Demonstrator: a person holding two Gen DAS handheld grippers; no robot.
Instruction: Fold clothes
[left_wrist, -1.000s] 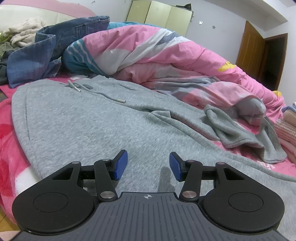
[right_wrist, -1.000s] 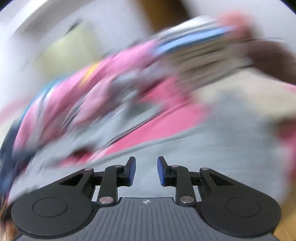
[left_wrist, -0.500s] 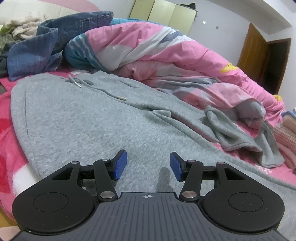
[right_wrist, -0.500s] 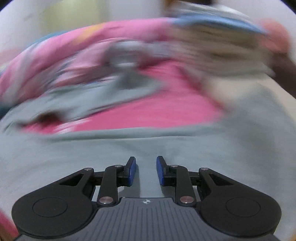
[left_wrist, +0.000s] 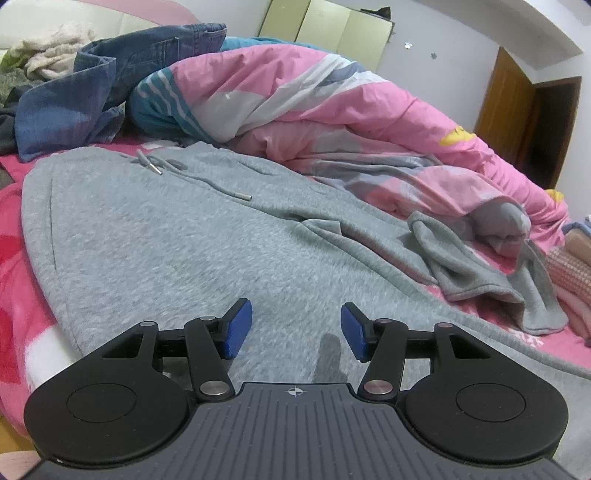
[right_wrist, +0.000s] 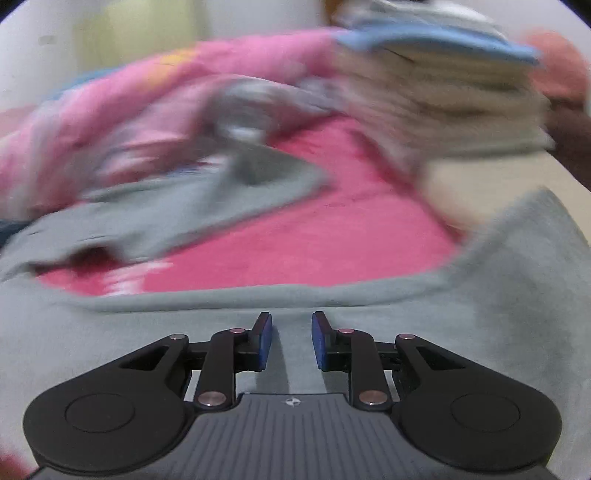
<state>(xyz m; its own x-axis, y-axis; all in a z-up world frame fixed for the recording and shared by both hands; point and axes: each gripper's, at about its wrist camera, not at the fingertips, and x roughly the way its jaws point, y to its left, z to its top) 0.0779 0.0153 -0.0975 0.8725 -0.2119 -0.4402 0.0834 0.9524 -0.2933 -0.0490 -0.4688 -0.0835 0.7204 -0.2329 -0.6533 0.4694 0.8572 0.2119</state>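
Room: a bedroom with pale walls, a brown door (left_wrist: 506, 110) at the far right and light green cupboard panels (left_wrist: 325, 33) against the far wall
Bed: a bright pink sheet (right_wrist: 303, 236) covers it, showing at my near left and between the grey folds in my right view
Grey sweatpants (left_wrist: 177, 251): spread flat across the near part of the bed, waistband toward the far left, its drawstring (left_wrist: 192, 177) with metal tips lying loose on top; one leg runs off to the right and ends in a crumpled heap (left_wrist: 480, 273) near the quilt
Quilt (left_wrist: 332, 114): pink, white and teal, bunched in a long ridge along the far side, touching the far edge of the sweatpants
Jeans (left_wrist: 110, 92): a blue denim pile at the far left, leaning on the quilt, with a cream garment (left_wrist: 51, 51) behind it
Folded stack (right_wrist: 443, 107): beige cloth with a blue layer on top, at the far right in my right view, blurred
My left claw (left_wrist: 296, 334): blue pads well apart, low over the flat grey fabric, nothing between them
My right claw (right_wrist: 291, 339): pads fairly near each other but with a clear gap, over grey fabric just short of its edge, gripping nothing; the view beyond is smeared
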